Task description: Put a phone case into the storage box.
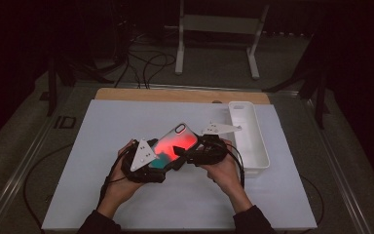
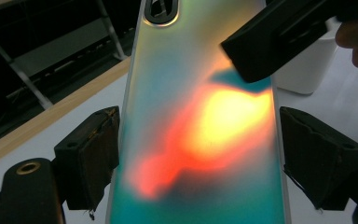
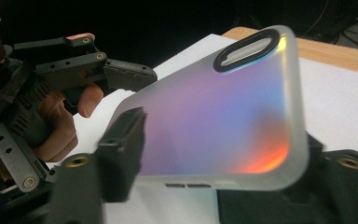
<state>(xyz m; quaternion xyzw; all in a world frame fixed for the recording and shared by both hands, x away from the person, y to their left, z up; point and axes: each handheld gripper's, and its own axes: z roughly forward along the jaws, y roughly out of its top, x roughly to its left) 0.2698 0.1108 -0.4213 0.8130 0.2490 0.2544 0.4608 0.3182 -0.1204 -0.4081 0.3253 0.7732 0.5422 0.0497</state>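
Clearly we hold the case [image 1: 175, 145] off the table: our left gripper [image 2: 193, 154] clamps its long edges, while our right gripper [image 3: 219, 154] straddles its bottom end, jaws half shut, pads not visibly pressing. We judge it light, springy and slick, best gripped across its rims.

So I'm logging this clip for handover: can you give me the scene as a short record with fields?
held item: frosted translucent phone case with red-orange and teal glow
left gripper: jaws against the case's long edges, one per side
right gripper: jaws around the case's other end; contact unclear
case position: lifted above the white table mat
nearby: white rectangular plastic bin, right of the hands
background: white metal frame on floor
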